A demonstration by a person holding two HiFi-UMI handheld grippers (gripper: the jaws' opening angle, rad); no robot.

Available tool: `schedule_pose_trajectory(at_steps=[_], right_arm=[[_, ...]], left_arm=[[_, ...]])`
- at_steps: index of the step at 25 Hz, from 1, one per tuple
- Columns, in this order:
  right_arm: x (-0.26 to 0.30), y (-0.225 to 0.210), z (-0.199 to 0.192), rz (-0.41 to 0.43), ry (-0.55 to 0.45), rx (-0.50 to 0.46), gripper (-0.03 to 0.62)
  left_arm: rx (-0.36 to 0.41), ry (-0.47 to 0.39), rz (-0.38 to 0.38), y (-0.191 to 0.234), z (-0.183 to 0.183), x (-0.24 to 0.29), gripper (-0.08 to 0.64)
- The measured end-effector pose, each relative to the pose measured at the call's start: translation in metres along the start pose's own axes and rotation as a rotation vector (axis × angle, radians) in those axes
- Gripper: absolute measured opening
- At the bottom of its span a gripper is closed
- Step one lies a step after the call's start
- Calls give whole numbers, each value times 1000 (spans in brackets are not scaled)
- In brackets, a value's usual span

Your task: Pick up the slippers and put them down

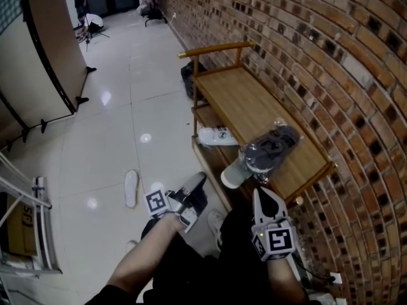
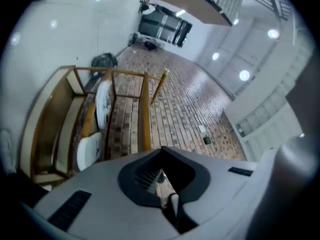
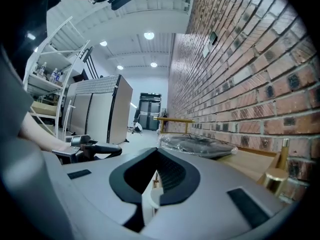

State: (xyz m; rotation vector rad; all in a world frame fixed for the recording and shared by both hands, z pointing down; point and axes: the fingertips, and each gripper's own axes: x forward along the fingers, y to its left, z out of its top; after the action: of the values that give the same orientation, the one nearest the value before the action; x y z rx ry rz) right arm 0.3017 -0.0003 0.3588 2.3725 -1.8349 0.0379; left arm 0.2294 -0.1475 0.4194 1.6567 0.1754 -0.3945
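Left hand-held gripper (image 1: pixel 199 179): pressed together, empty, beside the lower shelf's white fabric slippers (image 1: pixel 216 135).
Right hand-held gripper (image 1: pixel 260 194): pressed together, empty, facing the dark grey plastic-bagged slippers (image 1: pixel 272 149) on the wooden slatted desk (image 1: pixel 245 103).
Why: probably lining up, nothing picked yet.

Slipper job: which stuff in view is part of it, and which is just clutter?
Job:
- floor slipper
- far shelf slipper
- near shelf slipper
- bagged dark footwear, probably
- wooden rack

Lying about:
- black bag behind the rack
- metal shelving at left
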Motion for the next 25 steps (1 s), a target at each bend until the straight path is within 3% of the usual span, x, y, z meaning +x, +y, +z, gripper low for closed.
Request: schedule_pose_trajectory(at_steps=[3, 5, 9, 13, 15, 17, 21, 25], right_arm=[[-1, 1, 3, 0, -9, 0, 9], [-4, 3, 2, 0, -3, 0, 9], [-11, 3, -2, 1, 9, -6, 11], [-14, 2, -3, -2, 5, 7, 11], [-13, 2, -3, -1, -10, 9, 9], [-12, 2, -5, 3, 0, 7, 11], [-8, -1, -12, 10, 39, 6, 9], [-4, -3, -10, 7, 37, 5, 11]], left_arm=[[127, -80, 84, 9, 12, -13, 0], [108, -95, 80, 13, 14, -17, 0], [148, -32, 109, 24, 5, -16, 0], [227, -23, 211, 50, 8, -16, 19], [214, -2, 250, 68, 6, -13, 140], [192, 31, 264, 83, 0, -8, 158], [159, 85, 315, 118, -13, 6, 271], [110, 103, 367, 155, -16, 21, 278]])
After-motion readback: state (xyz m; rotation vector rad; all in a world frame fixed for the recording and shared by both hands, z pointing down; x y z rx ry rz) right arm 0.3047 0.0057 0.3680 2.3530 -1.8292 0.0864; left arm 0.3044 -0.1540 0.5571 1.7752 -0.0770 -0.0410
